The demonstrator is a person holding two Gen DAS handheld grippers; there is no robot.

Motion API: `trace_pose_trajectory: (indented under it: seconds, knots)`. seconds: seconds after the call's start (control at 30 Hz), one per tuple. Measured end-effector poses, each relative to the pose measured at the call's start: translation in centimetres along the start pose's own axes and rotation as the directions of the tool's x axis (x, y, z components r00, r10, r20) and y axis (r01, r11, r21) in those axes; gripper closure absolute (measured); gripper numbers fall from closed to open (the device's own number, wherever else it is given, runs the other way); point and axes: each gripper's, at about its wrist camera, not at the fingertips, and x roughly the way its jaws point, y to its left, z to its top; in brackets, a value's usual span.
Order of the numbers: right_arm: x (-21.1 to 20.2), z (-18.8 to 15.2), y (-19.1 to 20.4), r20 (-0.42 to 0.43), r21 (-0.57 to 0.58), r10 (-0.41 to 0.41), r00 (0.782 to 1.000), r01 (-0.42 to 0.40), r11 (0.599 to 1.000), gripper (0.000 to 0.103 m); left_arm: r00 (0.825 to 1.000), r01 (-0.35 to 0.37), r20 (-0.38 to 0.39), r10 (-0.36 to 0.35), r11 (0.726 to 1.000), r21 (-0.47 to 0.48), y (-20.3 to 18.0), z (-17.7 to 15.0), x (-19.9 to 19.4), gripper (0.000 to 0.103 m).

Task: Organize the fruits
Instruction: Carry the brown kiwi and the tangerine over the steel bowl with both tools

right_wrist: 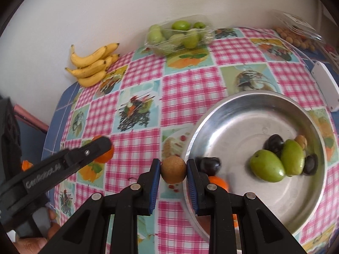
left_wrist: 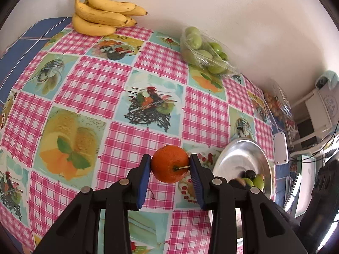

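On the checked tablecloth point(left_wrist: 89, 89), going left to right, clock positions per view.

Left wrist view:
- banana bunch point(left_wrist: 101, 14) at 11 o'clock, against the wall.
- clear punnet of green fruits point(left_wrist: 203, 50) at 1 o'clock, also at the wall.
- left gripper point(left_wrist: 170, 165) at 6 o'clock, jaws narrow and clamped on a small orange point(left_wrist: 168, 164); blue pads touch both of its sides, stalk end faces the camera.
- steel bowl point(left_wrist: 239, 156) at 4 o'clock, just beside the gripper's right finger; green and dark fruits in it, blurred.
- second clear pack of small tan fruits point(left_wrist: 275, 103) at 3 o'clock near the table edge, white box point(left_wrist: 280, 148) just below it.

Right wrist view:
- left gripper seen side-on at 8 o'clock, orange mostly hidden behind its finger. A hand point(right_wrist: 31, 243) shows at 7 o'clock, partly cut off.
- bananas at 10 o'clock, green fruit punnet at 12 o'clock.
- right gripper point(right_wrist: 173, 170) at 6 o'clock, jaws pinched tight on a small round brown fruit point(right_wrist: 173, 169), held over the cloth just outside the bowl rim.
- bowl at 4 o'clock holds two green fruits point(right_wrist: 268, 166) touching each other, dark plum-like fruits point(right_wrist: 274, 142) beside them, one small tan fruit point(right_wrist: 302, 140) at the back, one dark fruit point(right_wrist: 208, 165) just behind the gripper's right finger, and an orange fruit point(right_wrist: 219, 182) partly hidden by that finger.
- tan fruit pack at 2 o'clock, white box at 3 o'clock.
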Motion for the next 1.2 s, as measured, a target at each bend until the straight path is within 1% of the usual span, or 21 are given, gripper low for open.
trace_pose_trajectory:
  seconds: [0.13,0.23,0.33,0.4,0.5,0.67,0.8,0.9,1.03,1.2]
  knots:
    - [-1.0,0.7,-2.6,0.038,0.069,-0.03,0.999,0.028,0.997,0.076,1.0,-0.008,0.001,0.008,0.999,0.045,-1.6,-0.6,0.1,0.065]
    - [-1.9,1.1,-4.6,0.064,0.119,-0.056,0.996,0.048,0.992,0.076,1.0,-0.013,0.005,0.013,0.994,0.105,-3.4,-1.1,0.2,0.065]
    - [-2.5,1.5,-6.4,0.081,0.165,-0.075,0.994,0.061,0.984,0.076,1.0,-0.014,-0.001,0.015,0.986,0.165,-5.4,-1.7,0.6,0.065]
    - [-2.8,1.7,-7.5,0.088,0.193,-0.091,0.992,0.073,0.979,0.076,1.0,-0.002,-0.005,0.003,0.981,0.196,-6.5,-2.2,0.8,0.065]
    - [-3.0,1.7,-8.6,0.092,0.216,-0.106,0.99,0.084,0.973,0.076,1.0,0.004,0.012,-0.007,0.971,0.24,-8.0,-2.7,0.7,0.065]
    - [-2.9,1.8,-9.4,0.097,0.232,-0.101,0.99,0.077,0.97,0.076,1.0,0.007,0.019,-0.013,0.954,0.301,-9.8,-3.4,1.2,0.065]
    - [-2.7,2.0,-9.6,0.105,0.223,-0.11,0.988,0.084,0.971,0.076,1.0,0.012,0.014,-0.018,0.947,0.32,-10.2,-3.6,1.8,0.065]
    - [-2.4,2.1,-9.8,0.113,0.226,-0.09,0.99,0.062,0.972,0.076,1.0,0.016,0.004,-0.019,0.939,0.343,-10.8,-3.7,2.6,0.065]
    - [-1.5,2.4,-10.1,0.112,0.217,-0.082,0.99,0.056,0.974,0.076,1.0,0.018,-0.002,-0.018,0.93,0.367,-11.6,-3.7,3.7,0.065]
    - [-0.4,2.7,-10.5,0.106,0.217,-0.063,0.992,0.039,0.975,0.076,1.0,0.019,-0.006,-0.019,0.927,0.373,-11.9,-3.6,5.2,0.065]
